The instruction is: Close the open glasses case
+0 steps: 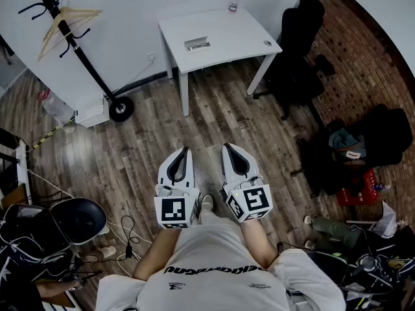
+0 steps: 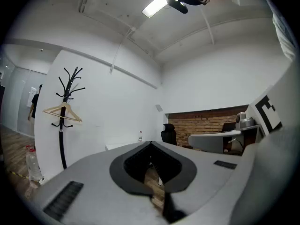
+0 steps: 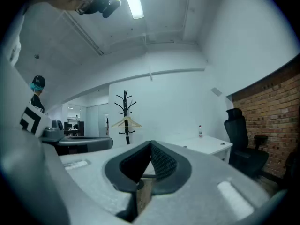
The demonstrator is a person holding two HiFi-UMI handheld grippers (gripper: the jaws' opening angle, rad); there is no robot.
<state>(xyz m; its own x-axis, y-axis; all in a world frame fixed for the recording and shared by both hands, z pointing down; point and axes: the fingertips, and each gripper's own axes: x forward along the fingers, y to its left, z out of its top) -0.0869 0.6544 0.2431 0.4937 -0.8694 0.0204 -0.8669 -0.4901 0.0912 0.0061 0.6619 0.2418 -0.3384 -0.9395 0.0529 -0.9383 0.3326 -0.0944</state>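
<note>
The glasses case (image 1: pixel 197 43) is a small grey oblong on the white table (image 1: pixel 227 37) far ahead of me; it is too small to tell whether its lid is up. A person holds both grippers close to the body, over the wood floor and well short of the table. In the head view the left gripper (image 1: pixel 185 150) and the right gripper (image 1: pixel 227 147) point forward side by side. The left gripper (image 2: pixel 150 143) has its jaw tips touching with nothing between them. The right gripper (image 3: pixel 150 142) is shut and empty too.
A small bottle (image 1: pixel 234 1) and a little round object (image 1: pixel 268 43) also sit on the table. A black coat stand (image 1: pixel 71 31) with a wooden hanger is at left, a black office chair (image 1: pixel 298 37) at right. Bags (image 1: pixel 353 151) and cables (image 1: pixel 126 238) crowd the floor's sides.
</note>
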